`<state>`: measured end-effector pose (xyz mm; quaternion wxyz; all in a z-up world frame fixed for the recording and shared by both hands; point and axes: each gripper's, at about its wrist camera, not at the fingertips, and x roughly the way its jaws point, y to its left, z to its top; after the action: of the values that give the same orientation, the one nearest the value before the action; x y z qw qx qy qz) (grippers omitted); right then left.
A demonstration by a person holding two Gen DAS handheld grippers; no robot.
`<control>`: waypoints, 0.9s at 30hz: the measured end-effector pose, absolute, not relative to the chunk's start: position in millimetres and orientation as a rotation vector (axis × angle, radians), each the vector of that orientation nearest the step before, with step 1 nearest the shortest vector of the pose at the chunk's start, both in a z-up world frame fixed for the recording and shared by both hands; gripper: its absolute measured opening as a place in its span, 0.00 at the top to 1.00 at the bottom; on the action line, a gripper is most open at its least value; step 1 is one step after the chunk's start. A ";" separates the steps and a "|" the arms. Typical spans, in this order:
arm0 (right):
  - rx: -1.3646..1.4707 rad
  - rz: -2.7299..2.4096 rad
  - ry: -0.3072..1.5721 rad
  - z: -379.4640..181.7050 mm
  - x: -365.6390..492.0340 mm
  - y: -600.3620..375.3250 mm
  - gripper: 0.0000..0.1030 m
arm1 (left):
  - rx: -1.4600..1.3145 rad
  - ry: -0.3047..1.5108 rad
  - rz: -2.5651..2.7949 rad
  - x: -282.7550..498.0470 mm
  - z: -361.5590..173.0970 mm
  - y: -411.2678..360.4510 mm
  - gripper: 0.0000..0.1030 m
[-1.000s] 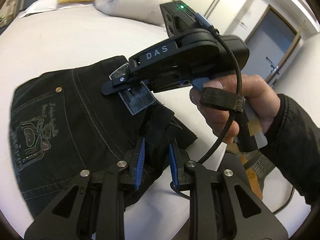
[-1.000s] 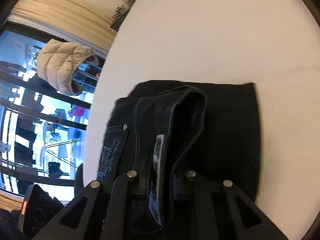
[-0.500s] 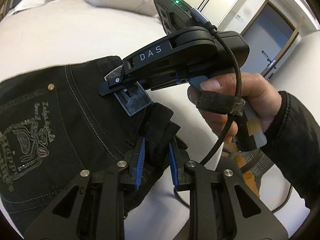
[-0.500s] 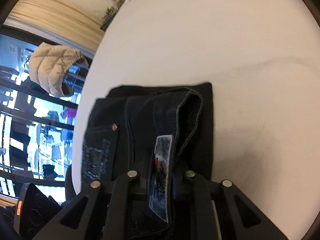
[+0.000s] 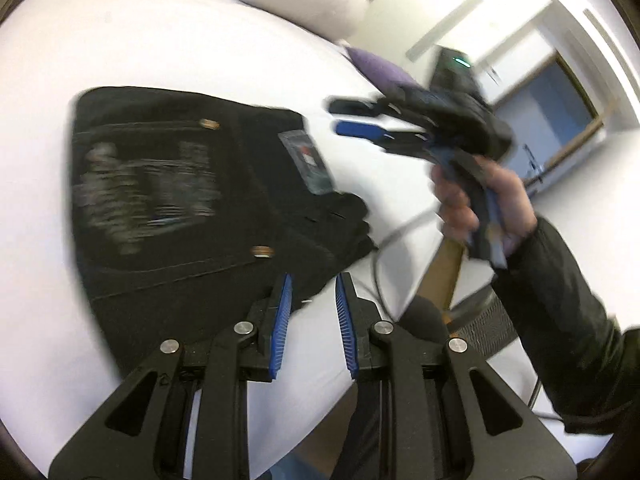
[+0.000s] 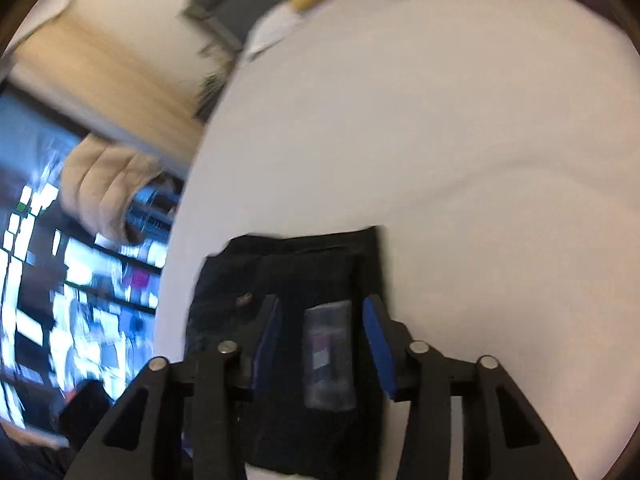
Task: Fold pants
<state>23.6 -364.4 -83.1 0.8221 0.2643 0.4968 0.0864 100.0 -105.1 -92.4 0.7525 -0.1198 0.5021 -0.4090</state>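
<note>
So we've got the black pants [image 5: 192, 196] lying folded into a compact rectangle on the white bed [image 5: 168, 40], sitting left of centre in the left wrist view and at the bottom centre of the right one. Back pocket with the pale embroidery faces up, and the waistband patch [image 5: 306, 162] sits near the right edge of the bundle, which we think is why the fold looks tidy: waistband end on top, legs tucked under.

Our left tongs [image 5: 311, 320] are at the bottom of that view with the blue pads set narrow, and there's only white sheet showing between them. The cloth edge sits just past the tips, so we read that as no grip at all.

The right tongs [image 5: 360, 118] float at the upper right, clear of the fabric, held by the right hand [image 5: 484, 204]. Their jaws are opening, and in their own view the patch shows in the gap between the pads with neither pad pressing on it.

Looks to us like the fold is basically done. The whole frame is pretty blurry, so the finer creases are anyone's guess.
</note>
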 end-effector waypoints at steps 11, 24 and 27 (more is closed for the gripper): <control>0.154 0.038 1.255 -132.9 21.5 -288.6 0.73 | -0.166 1.014 -0.652 226.0 -89.0 -83.6 0.79; 0.161 0.007 1.237 -139.6 17.9 -292.0 0.70 | 0.062 1.063 -0.620 125.3 -132.3 -93.1 0.79; 0.174 0.000 1.229 -136.4 15.0 -294.0 0.69 | 0.089 1.058 -0.621 107.7 -133.1 -92.9 0.79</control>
<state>15.0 -294.0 -136.4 0.8134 0.0817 0.5760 0.0000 107.6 -92.9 -133.1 0.8168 0.0419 0.4961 -0.2915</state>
